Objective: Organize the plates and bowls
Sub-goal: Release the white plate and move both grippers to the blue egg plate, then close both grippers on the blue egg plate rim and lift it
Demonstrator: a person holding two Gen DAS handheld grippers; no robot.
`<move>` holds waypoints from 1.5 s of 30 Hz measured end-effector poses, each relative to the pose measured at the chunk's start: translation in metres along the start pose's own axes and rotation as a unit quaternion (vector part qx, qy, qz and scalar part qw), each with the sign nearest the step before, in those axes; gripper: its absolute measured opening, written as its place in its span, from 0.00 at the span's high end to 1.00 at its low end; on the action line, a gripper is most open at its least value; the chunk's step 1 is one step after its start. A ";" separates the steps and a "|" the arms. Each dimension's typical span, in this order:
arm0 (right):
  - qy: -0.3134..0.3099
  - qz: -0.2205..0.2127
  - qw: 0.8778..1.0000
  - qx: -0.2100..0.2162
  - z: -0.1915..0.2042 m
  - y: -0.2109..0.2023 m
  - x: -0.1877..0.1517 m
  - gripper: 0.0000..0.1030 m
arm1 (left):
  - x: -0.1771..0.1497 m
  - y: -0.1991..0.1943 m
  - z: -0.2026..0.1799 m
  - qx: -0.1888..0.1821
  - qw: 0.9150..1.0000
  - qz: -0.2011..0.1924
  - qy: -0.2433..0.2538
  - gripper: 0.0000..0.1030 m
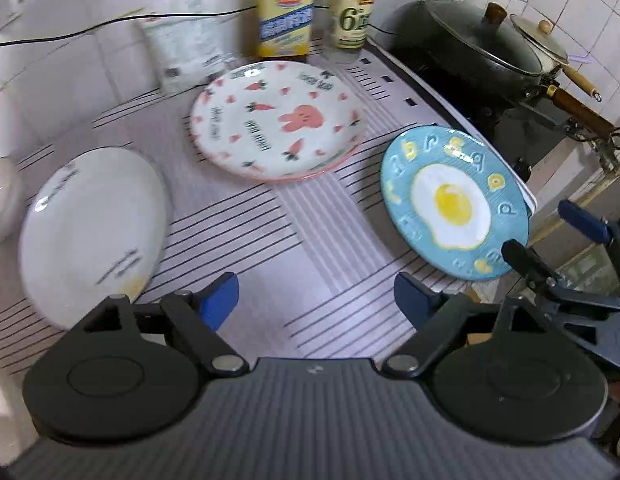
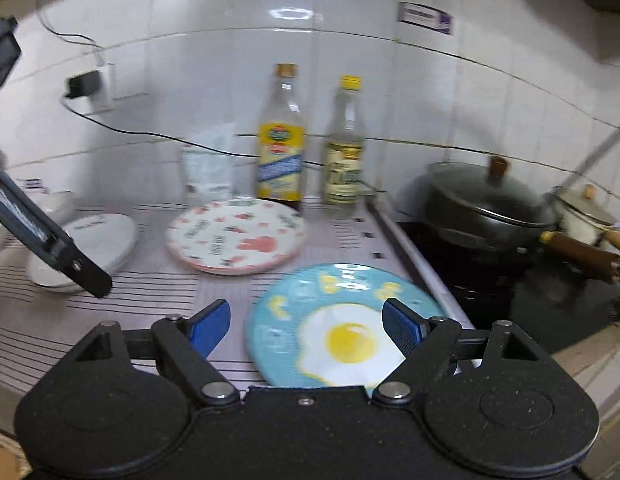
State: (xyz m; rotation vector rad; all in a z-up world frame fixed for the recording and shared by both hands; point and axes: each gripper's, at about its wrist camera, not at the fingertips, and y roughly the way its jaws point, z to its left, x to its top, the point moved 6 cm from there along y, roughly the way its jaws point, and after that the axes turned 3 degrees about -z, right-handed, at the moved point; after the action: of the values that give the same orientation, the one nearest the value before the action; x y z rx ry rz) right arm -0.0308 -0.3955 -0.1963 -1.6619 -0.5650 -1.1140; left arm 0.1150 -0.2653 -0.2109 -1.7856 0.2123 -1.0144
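On the striped mat (image 1: 310, 248) that covers the counter lie three plates, each flat and apart from the others; the white plate (image 1: 91, 232) is at the left, the bunny plate (image 1: 277, 120) is at the back near the wall, and the blue egg plate (image 1: 454, 204) is at the right, close to the stove; I think they are spread out like this so each one can be picked up alone and then stacked. A pale bowl (image 1: 3, 196) peeks in at the far left edge, just beside the white plate, but most of it is hidden. The left gripper (image 1: 316, 304) hangs over the bare mat between the white plate and the egg plate; its jaws are wide apart and hold nothing. The right gripper (image 2: 305, 326) hangs above the near part of the egg plate; its jaws are wide apart too, with the plate seen in the gap but not pinched. Two bottles (image 1: 285, 8) and a black pan (image 1: 470, 52) stand out of the way at the back, so they should not be bumped.
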 end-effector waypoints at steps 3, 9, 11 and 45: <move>0.022 0.008 0.999 -0.038 -0.019 0.013 -0.011 0.16 | 0.004 0.021 -0.010 -0.017 1.000 0.005 -0.002 0.18; 0.102 0.010 0.992 -0.073 -0.048 0.038 -0.036 0.17 | 0.015 0.055 -0.030 -0.042 0.998 -0.035 0.015 0.18; 0.110 0.011 0.991 -0.072 -0.054 0.049 -0.044 0.18 | 0.019 0.067 -0.034 -0.046 0.998 -0.043 0.022 0.18; 0.224 0.057 0.973 0.005 -0.064 0.064 -0.068 0.73 | 0.025 0.101 -0.040 -0.079 0.995 0.029 0.058 0.76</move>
State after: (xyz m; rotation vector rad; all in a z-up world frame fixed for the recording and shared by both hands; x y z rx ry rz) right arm -0.0375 -0.4686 -0.2829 -1.3539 -0.1820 -1.3437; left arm 0.1326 -0.3534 -0.2775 -1.8529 0.4241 -1.0856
